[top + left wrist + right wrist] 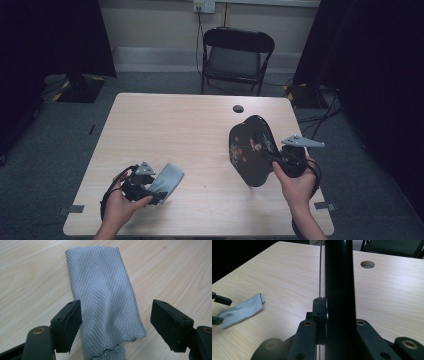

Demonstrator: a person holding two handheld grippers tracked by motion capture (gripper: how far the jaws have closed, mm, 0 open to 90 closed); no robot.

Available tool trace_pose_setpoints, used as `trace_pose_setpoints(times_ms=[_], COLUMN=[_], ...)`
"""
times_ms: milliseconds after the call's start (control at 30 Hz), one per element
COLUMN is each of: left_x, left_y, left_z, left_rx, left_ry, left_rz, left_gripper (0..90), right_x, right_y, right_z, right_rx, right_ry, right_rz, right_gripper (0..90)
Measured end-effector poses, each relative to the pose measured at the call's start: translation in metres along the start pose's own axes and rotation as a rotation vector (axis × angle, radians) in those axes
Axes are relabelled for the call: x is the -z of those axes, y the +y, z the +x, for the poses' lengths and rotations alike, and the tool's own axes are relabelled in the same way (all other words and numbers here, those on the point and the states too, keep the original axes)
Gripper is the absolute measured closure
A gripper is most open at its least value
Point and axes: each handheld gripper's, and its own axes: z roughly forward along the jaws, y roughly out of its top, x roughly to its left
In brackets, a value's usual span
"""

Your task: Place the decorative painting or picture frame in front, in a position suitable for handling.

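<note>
Gripping the stiff, glossy, probably fragile lacquered tray [252, 150] by its three-o'clock rim, right gripper [278, 160] clenched; left gripper [116, 322] released astride soft grey cloth [105, 302].

The left tool [159, 192] lies low on the worktop [190, 125] near its front left edge, gripped from behind by the left hand [120, 205], its jaws standing wide apart. The right tool [272, 157] is held above the worktop's right side by the right hand [295, 182], forearm rising from the front edge, jaws clamped tight.
</note>
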Motion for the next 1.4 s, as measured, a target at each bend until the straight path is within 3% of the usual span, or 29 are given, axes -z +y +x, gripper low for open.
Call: trace_pose_setpoints(times_ms=[567,967,1400], left_x=[-0.0006,-0.0004,-0.0009], left_y=[-0.0004,-0.0005,-0.0004], left_z=[0.0008,0.0002,0.0002], left_rx=[0.006,0.009,0.008], left_ry=[-0.003,-0.006,-0.01], left_rz=[0.002,-0.002,0.0], left_gripper=[25.1,25.2,25.2], right_x=[-0.0039,-0.0014,0.0009], right_y=[0.0042,0.0022,-0.0045], right_z=[-0.0025,-0.0031,-0.004], right_rx=[-0.002,0.003,0.051], right_ry=[0.002,0.004,0.019], right_rz=[0.033,0.042,0.045], right_gripper=[77.5,57.7,49.2])
